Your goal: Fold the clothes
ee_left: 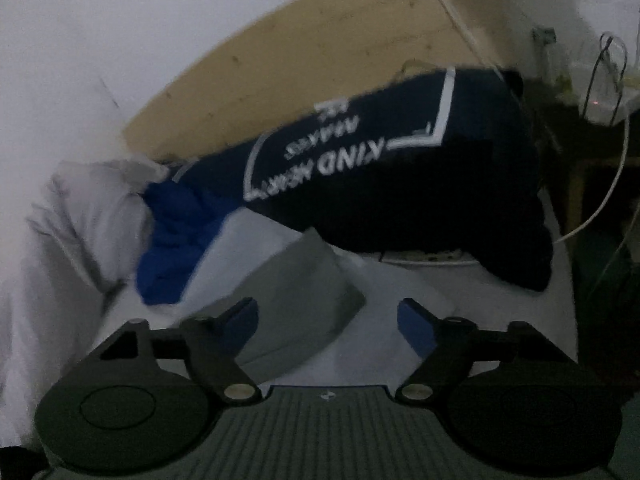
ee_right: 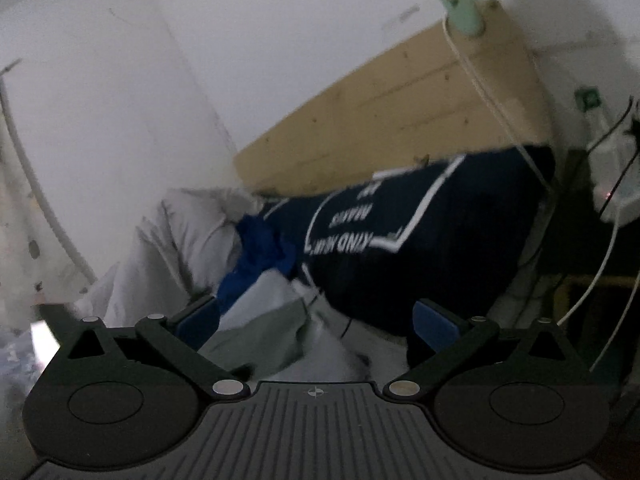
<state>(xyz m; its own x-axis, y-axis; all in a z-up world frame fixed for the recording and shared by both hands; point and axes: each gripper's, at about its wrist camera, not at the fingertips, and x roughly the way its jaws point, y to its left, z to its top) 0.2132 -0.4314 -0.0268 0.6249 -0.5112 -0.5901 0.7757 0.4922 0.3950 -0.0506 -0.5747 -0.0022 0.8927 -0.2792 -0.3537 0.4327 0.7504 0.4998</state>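
1. The left gripper (ee_left: 327,320) stands with its jaws apart and nothing clamped; its blue pads (ee_left: 416,326) hang over pale bedding; a folded grey garment (ee_left: 298,312) lies just beyond and partly between the fingers, but the pads do not press on it.
2. The right gripper (ee_right: 316,322) is spread wide, likewise holding nothing; the same grey garment (ee_right: 260,336) shows crumpled between its fingers, lying loose on the white sheet (ee_right: 340,360) (both views are blurred, so finer folds cannot be made out).
3. Beyond the grey piece a bright blue garment (ee_left: 176,240) lies bunched, touching a heap of white clothing (ee_left: 92,216) on its far side; the right wrist view shows the blue garment (ee_right: 260,256) against that white heap (ee_right: 180,240) too.
4. Behind these rests a large navy pillow (ee_left: 420,184), its cover printed with a white border and white lettering seen upside down; "KIND" can be read, a word like "MAKES" above it in the picture; the remaining letters are too smeared to tell.
5. The pillow (ee_right: 440,232) leans against a pale wooden headboard (ee_left: 320,64); a white cord (ee_right: 480,80) runs down across the boards from a pale green object (ee_right: 462,8) at the top edge.
6. White wall (ee_right: 160,60) fills the rest; cables and a small red light sit at the far right.
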